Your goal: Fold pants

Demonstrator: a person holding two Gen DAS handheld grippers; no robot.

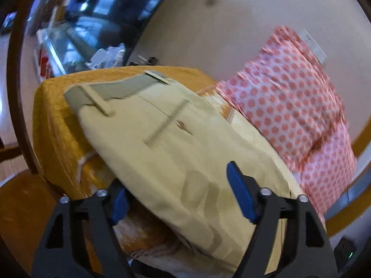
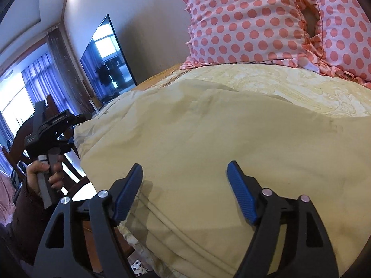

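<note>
The pale yellow-beige pants point(image 1: 176, 148) lie on the bed, waistband with grey lining point(image 1: 120, 88) at the far end in the left wrist view. My left gripper point(image 1: 180, 197) is open, its blue pads on either side of the near cloth, the left pad partly under its edge. In the right wrist view the pants point(image 2: 208, 143) spread flat and wide. My right gripper point(image 2: 185, 190) is open just above the near folded edge, holding nothing. The left gripper's body point(image 2: 51, 129) and the hand holding it show at the left.
An orange bedspread point(image 1: 55, 125) covers the bed. Pink polka-dot pillows point(image 2: 255, 20) lie at the head, also in the left wrist view point(image 1: 289, 97). A dark screen point(image 2: 109, 55) stands by the wall. A wooden chair point(image 2: 23, 134) stands at the left.
</note>
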